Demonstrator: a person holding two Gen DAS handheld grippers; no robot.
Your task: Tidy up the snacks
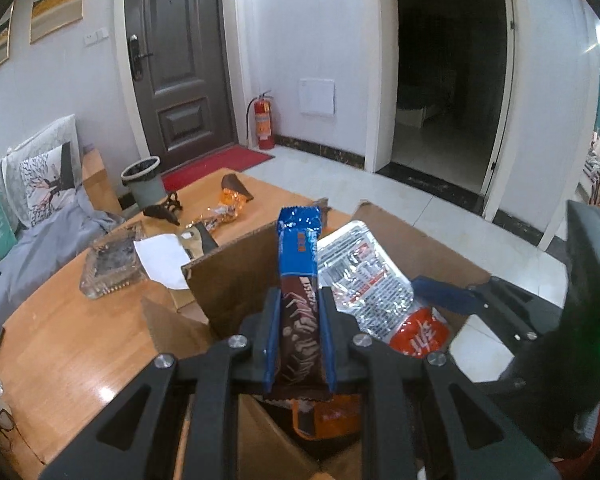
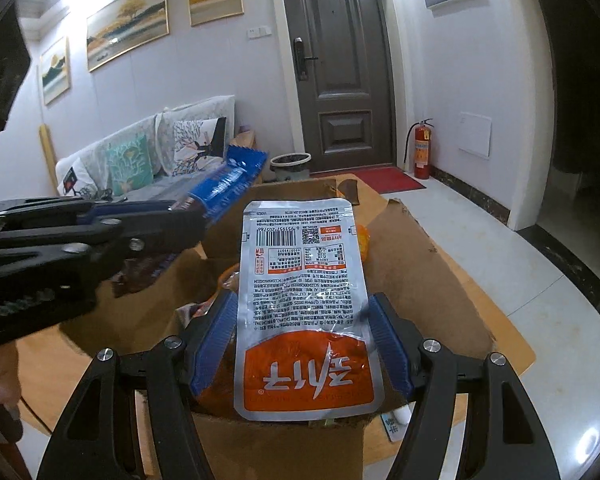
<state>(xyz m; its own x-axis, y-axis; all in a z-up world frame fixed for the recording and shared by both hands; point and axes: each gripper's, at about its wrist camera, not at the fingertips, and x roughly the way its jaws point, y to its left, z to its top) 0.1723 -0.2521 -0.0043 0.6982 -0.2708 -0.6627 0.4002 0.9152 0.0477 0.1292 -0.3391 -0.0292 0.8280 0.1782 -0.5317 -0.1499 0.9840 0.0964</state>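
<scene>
Left wrist view: left hand-held gripper [image 1: 299, 332] clenched on blue-brown snack bar [image 1: 300, 280]; at 2 o'clock, right hand-held gripper [image 2: 303, 332] clasping silver pouch [image 2: 300, 280] above cardboard box [image 2: 420, 264].

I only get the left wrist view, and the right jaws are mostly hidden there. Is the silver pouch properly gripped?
Observer: Yes. The right gripper has its blue pads pressed against both long edges of the silver pouch.
Operator: Where is it relative to the box?
Observer: It hangs above the open middle of the cardboard box, with orange packets beneath it.
Operator: And my bar, seen from that side?
Observer: The left gripper holds the blue bar above the box's far left corner.
</scene>
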